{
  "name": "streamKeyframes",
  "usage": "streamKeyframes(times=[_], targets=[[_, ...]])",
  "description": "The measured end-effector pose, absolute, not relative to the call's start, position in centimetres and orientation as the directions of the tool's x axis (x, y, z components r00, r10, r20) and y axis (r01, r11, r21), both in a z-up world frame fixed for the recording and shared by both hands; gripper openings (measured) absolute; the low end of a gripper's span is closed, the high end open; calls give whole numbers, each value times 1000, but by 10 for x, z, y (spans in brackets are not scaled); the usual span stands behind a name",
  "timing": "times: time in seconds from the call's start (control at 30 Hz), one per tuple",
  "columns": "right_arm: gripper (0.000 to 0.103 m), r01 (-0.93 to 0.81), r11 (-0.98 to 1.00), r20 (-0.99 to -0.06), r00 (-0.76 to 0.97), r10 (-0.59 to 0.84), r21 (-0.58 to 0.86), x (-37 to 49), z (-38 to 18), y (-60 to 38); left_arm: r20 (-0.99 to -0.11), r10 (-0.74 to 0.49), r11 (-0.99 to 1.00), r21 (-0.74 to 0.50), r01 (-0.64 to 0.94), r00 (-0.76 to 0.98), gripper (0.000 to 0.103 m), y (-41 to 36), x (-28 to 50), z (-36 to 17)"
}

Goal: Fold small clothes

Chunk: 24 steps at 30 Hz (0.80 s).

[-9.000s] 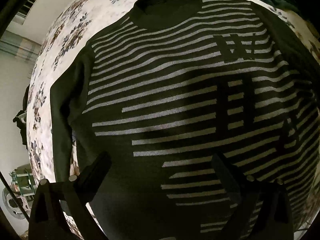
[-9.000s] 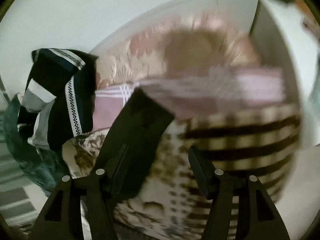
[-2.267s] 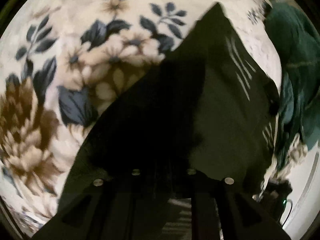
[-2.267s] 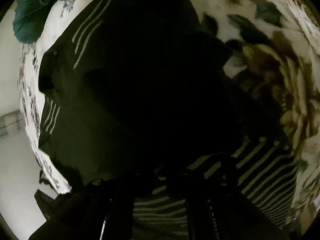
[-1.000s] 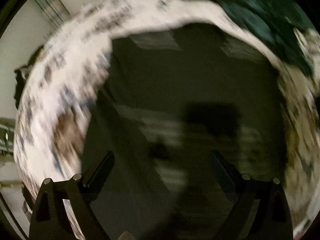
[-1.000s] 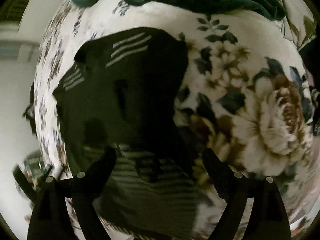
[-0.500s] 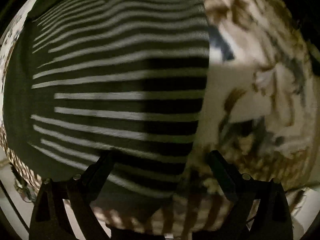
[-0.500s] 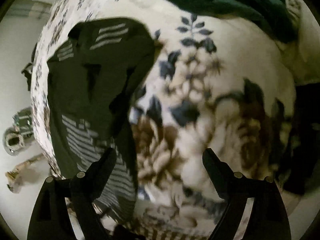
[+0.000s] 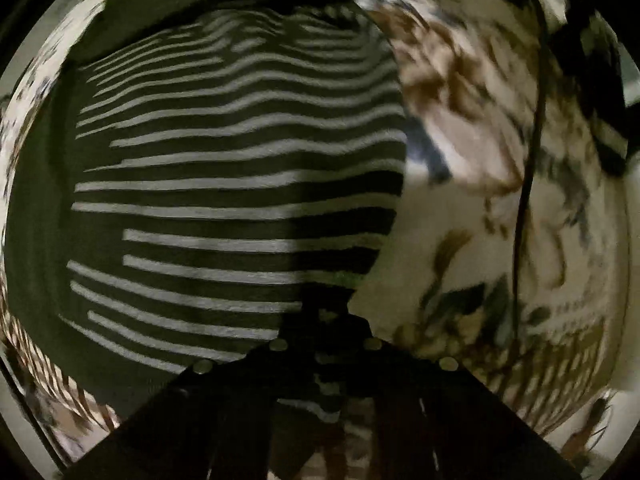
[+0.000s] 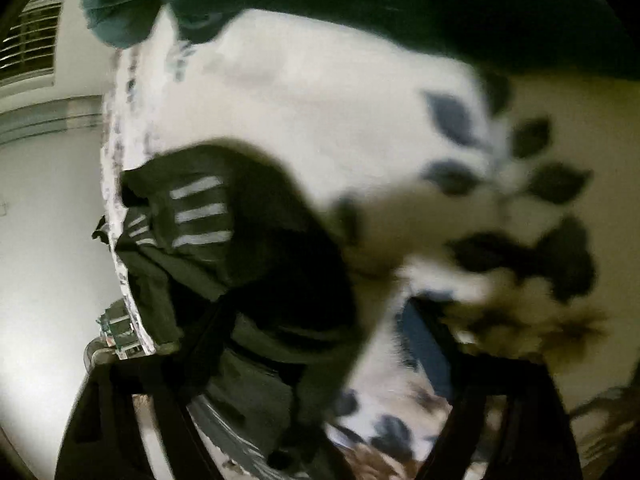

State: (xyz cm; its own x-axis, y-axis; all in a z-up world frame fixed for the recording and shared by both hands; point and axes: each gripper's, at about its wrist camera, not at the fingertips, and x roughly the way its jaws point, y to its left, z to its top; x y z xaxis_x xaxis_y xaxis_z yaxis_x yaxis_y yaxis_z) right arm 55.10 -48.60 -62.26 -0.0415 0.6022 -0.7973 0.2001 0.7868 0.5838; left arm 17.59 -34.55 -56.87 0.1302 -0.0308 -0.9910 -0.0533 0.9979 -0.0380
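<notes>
A dark sweater with light stripes (image 9: 224,184) lies on the floral bedspread (image 9: 472,240), its sides folded in. My left gripper (image 9: 326,320) is shut on the sweater's lower right hem corner. In the right wrist view the sweater (image 10: 240,264) lies at the left, folded, with a few stripes showing near its top. My right gripper (image 10: 320,380) is open, its left finger over the sweater's near edge and its right finger over the bedspread (image 10: 320,100). This view is blurred.
A dark green garment (image 10: 400,8) lies bunched at the far side of the bed. A thin dark cord (image 9: 528,160) runs across the bedspread at the right. The bed's left edge, a pale wall and a window (image 10: 28,48) show at the left.
My left gripper has dropped to the sweater's hem corner and shut on it; half a second ago it was open above it. My right gripper, still open, has moved closer to the sweater's near edge.
</notes>
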Motion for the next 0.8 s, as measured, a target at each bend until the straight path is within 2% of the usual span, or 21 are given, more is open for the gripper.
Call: streamKeyframes(times=[0.2, 0.47, 0.67, 0.8], targets=[[10, 136, 822, -828, -14, 560, 553, 549, -575, -466, -975, -85, 987, -111, -116, 205, 4, -307, 170, -518], [9, -6, 872, -872, -7, 490, 490, 561, -461, -386, -944, -91, 944, -183, -274, 316, 4, -199, 137, -462], [8, -140, 902, -911, -13, 412, 410, 584, -413, -227, -933, -108, 855, -264, -447, 344, 4, -72, 122, -464], [8, -218, 919, -943, -16, 333, 329, 599, -426, -109, -933, -144, 783, -312, -538, 331, 4, -8, 113, -496]])
